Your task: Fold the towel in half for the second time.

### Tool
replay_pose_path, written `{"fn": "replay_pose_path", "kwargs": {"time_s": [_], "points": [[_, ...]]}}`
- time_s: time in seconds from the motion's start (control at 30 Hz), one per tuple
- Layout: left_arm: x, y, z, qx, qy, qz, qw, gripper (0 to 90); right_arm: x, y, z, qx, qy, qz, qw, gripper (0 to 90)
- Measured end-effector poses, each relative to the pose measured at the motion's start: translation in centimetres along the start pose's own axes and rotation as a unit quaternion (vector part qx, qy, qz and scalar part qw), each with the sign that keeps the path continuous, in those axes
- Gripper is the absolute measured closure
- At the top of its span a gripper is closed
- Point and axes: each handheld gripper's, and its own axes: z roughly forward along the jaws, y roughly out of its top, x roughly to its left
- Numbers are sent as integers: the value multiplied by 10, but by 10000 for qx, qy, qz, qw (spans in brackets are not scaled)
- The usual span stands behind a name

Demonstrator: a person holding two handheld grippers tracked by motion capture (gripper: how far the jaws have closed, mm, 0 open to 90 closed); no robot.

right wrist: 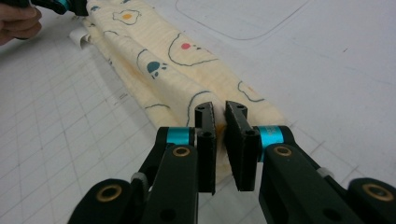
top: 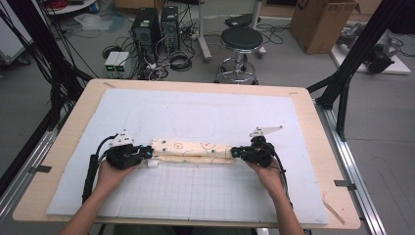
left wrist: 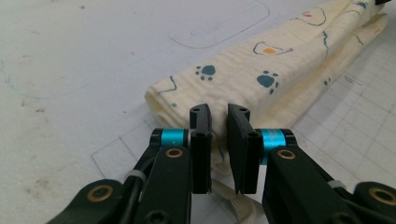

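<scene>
**Item: folded cloth** (top: 193, 151), cream, printed with paw marks and egg shapes. Lies as a long narrow band across the middle of the white grid mat (top: 195, 196), which covers the wooden table (top: 63, 161). A white tag (top: 152, 164) sticks out at the cloth's left end.

**Left gripper** (top: 147, 152): at the cloth's left end, jaws level with the mat. In the left gripper view the jaws stand nearly together with a narrow gap; the cloth's (left wrist: 261, 79) end sits at that gap, a fold of it apparently lying between the pads, but a firm pinch cannot be told.

**Right gripper** (top: 235, 152): at the cloth's right end, mirroring the other. Jaws almost together, a slim gap showing; the cloth's (right wrist: 187, 70) edge lies in that gap, pinch likewise uncertain.

**Reason for placement, as judged:** one gripper at each end keeps the band straight and taut along its length, suiting a further fold or a lay-down onto the mat.
</scene>
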Motion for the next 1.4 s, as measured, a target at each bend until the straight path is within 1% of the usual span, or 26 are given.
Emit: {"fn": "replay_pose_path", "kwargs": {"time_s": [0.03,0.1,0.17,0.2,0.23,0.27,0.33,0.4,0.43,0.53,0.57,0.6,0.63,0.67,0.7,0.73,0.8,0.87,0.93,0.97,1.07,1.13,1.2,1.23,1.3,1.4], "points": [[0,-2,-1,9,-25,-6,10000,784,0,-1,0,17,35,28,10000,806],[0,-5,-3,46,-117,-94,9999,757,1,-3,0,65,56,43,10000,774],[1,-5,-6,61,-208,-169,9996,691,2,-3,-2,35,116,58,9999,742],[1,-4,-9,14,-215,-168,9996,662,3,-2,-3,19,129,17,9999,717],[1,-3,-13,-62,-237,-191,9995,641,4,-1,-5,-34,122,39,9999,666],[2,-1,-15,-115,-245,-183,9995,620,5,0,-7,-101,138,40,9998,639],[2,4,-21,-157,-214,-160,9995,577,8,3,-13,-218,138,-35,9997,606],[2,9,-25,-260,-208,-156,9993,563,10,8,-17,-297,130,-37,9995,578],[2,13,-25,-265,-223,-157,9993,560,11,11,-19,-350,147,-68,9993,577],[-2,24,-22,-323,-218,-114,9992,593,16,21,-19,-407,159,-78,9990,580],[-4,27,-19,-321,-238,-145,9991,612,16,24,-17,-402,153,-132,9990,600],[-6,31,-14,-263,-243,-119,9993,644,19,27,-14,-360,161,-135,9991,631],[-7,33,-10,-227,-237,-110,9994,679,22,32,-10,-349,142,-223,9990,658],[-10,36,-4,-182,-216,-90,9996,706,24,34,-7,-338,170,-231,9990,684],[-12,37,0,-157,-143,-61,9998,741,26,38,-1,-286,201,-284,9990,722],[-13,39,6,-148,-82,-87,9998,774,28,40,3,-258,183,-333,9989,755],[-15,40,14,-177,-151,-228,9995,832,32,44,13,-138,251,-393,9988,805],[-18,41,23,-94,-195,-221,9995,858,36,49,25,-62,288,-450,9985,837],[-21,43,31,36,-209,-180,9996,864,38,52,35,16,300,-465,9985,838],[-23,43,34,32,-236,-234,9994,864,40,53,39,52,299,-459,9985,841],[-28,43,41,200,-326,-184,9991,870,44,56,51,154,293,-456,9984,843],[-33,41,46,376,-376,-106,9985,870,47,56,58,207,292,-458,9983,846],[-35,40,49,483,-411,-37,9980,872,50,56,64,261,332,-461,9980,847],[-38,39,50,500,-404,-57,9979,872,51,55,67,258,358,-456,9980,847],[-40,38,51,587,-440,25,9973,871,54,54,72,334,446,-455,9974,846],[-44,36,53,768,-490,90,9958,871,58,52,78,427,446,-475,9970,847]]}}
